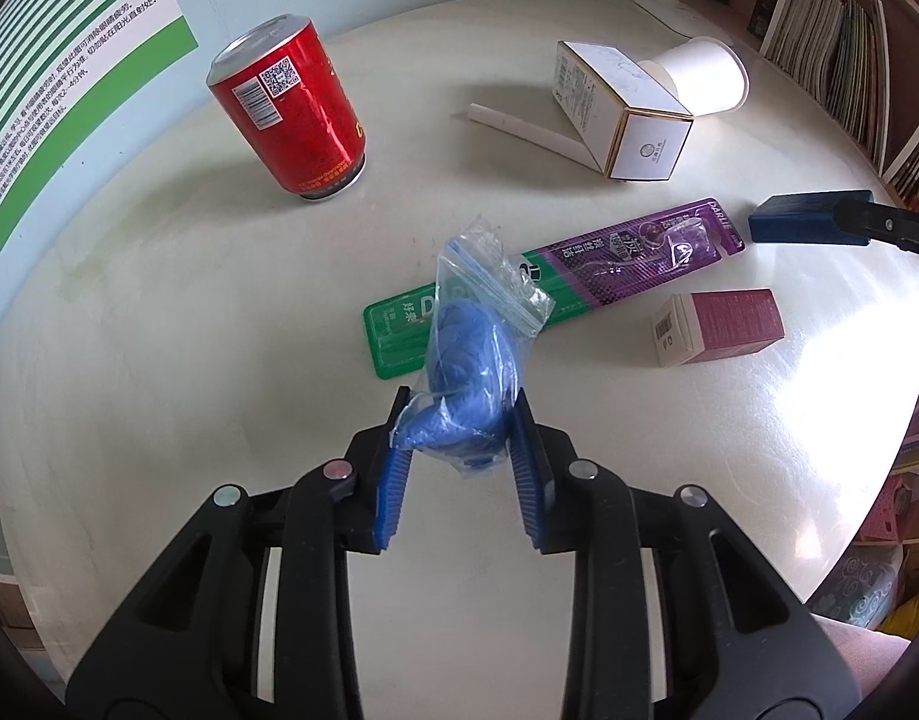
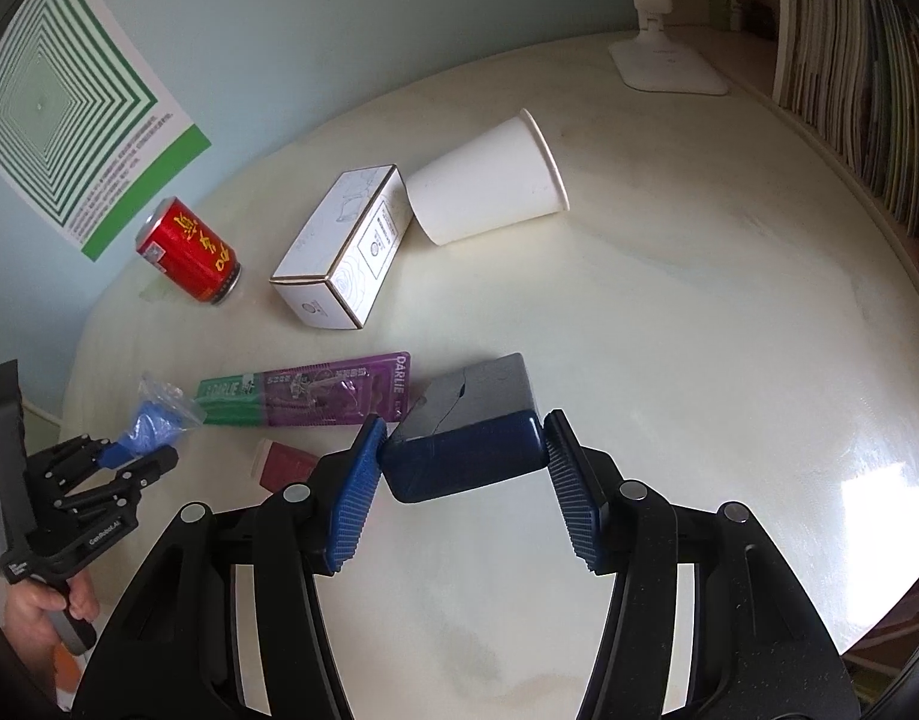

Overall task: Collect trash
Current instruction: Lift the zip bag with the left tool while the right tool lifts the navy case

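Left gripper point(image 1: 459, 414) pinches bag point(image 1: 480, 324); right gripper point(image 2: 462, 441) clamps box point(image 2: 468, 462).

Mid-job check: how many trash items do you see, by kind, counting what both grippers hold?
Cans: 1, red can
Cups: 1, paper cup
Boxes: 3, white box, pink box, dark blue box in the right gripper
Toothbrush packs: 1
Plastic bags: 1, in the left gripper
White strips: 1
Total: 8

On the table point(image 2: 669, 312), a can point(image 2: 189, 252) is placed near the left edge, by the wall. A long box point(image 2: 339, 246) is laid touching a tipped cup point(image 2: 489, 180) toward the far edge. A toothbrush pack point(image 2: 315, 396) is laid nearer the front edge, with a small box point(image 2: 282, 462) before it.
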{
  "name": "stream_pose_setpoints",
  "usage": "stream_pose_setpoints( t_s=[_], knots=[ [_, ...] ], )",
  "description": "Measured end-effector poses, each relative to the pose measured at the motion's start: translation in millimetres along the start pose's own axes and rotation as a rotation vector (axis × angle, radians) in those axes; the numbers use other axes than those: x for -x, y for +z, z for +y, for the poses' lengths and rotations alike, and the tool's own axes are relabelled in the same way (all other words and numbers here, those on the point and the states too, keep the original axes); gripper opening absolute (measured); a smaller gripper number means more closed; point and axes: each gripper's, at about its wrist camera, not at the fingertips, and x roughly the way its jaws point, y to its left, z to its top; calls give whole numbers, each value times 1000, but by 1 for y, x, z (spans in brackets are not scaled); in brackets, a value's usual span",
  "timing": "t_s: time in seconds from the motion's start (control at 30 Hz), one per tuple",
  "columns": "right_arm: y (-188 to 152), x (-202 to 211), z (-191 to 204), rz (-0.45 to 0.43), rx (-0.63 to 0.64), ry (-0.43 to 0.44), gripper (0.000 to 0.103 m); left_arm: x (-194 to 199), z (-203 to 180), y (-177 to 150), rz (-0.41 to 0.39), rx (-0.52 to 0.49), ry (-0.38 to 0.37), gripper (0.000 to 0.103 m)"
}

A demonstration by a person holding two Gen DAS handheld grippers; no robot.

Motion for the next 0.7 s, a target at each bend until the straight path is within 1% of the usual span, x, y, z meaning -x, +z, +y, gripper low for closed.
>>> stream_pose_setpoints(
  t_s=[0.33, 0.5, 0.53, 0.57, 0.7],
  knots=[
    [-8, 16, 2, -38, -18, -15, 54, 5, -1, 0, -17, -31, -16, 28],
    [-11, 23, 2, -53, -36, -26, 51, 10, -2, 3, -33, -53, -26, 28],
    [-12, 25, 2, -57, -41, -24, 44, 11, -2, 3, -35, -59, -25, 28],
    [-13, 27, 2, -60, -49, -18, 27, 11, -2, 3, -38, -65, -27, 28],
    [-17, 25, 4, -43, -46, -54, 27, 10, -4, 4, -41, -87, -38, 28]
  ],
)
